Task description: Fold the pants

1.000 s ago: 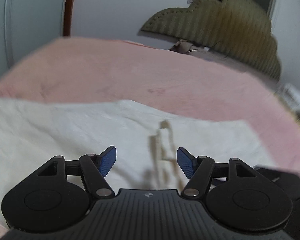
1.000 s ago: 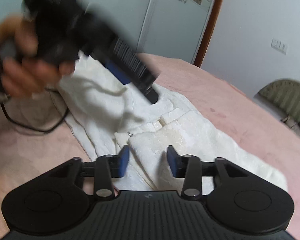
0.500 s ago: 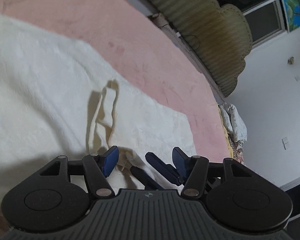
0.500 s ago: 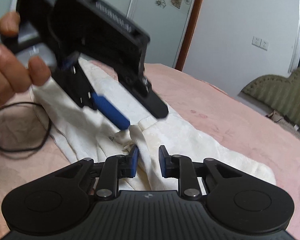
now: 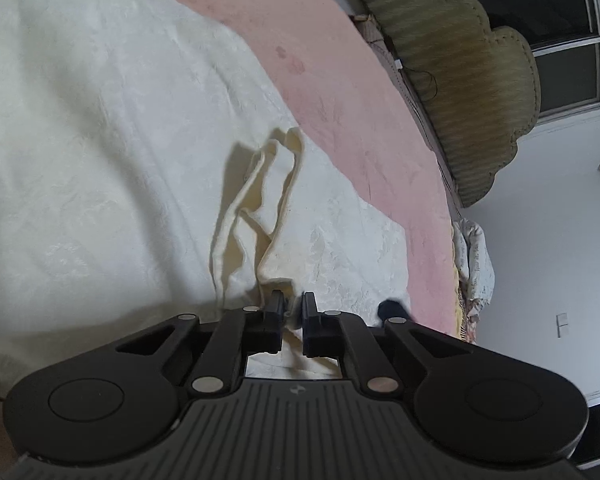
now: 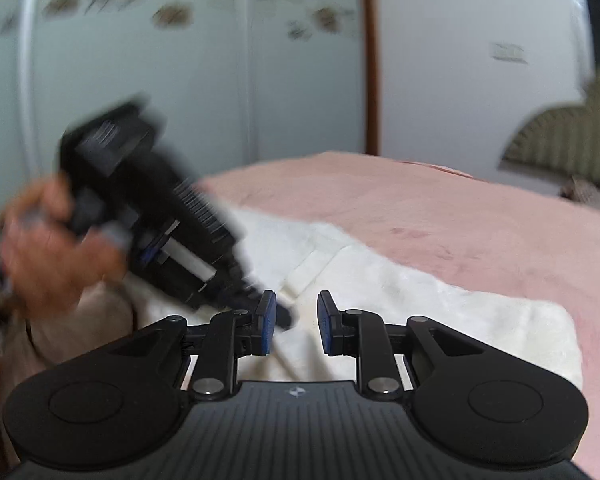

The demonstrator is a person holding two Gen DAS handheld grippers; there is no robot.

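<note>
Cream white pants (image 5: 100,160) lie spread over a pink bed cover (image 5: 340,60). My left gripper (image 5: 294,312) is shut on a raised fold of the pants, and a ridge of cloth runs away from its pads. A black fingertip (image 5: 392,310) of the right gripper shows just to its right at the cloth's edge. In the right wrist view my right gripper (image 6: 296,320) has its jaws narrow, with pants (image 6: 420,300) cloth filling the gap. A hand (image 6: 52,248) holds the blurred left gripper, whose tip comes down beside my right gripper's left finger.
An olive scalloped headboard (image 5: 460,60) stands past the far side of the bed, with a bundle of cloth (image 5: 472,256) beside it. Pale wardrobe doors (image 6: 180,80) and a brown door frame (image 6: 370,60) rise behind the pink cover (image 6: 460,220).
My left gripper rolled, sank onto the pants and closed on the raised fold. My right gripper's jaws narrowed onto cloth, and its view swung up to a more level one.
</note>
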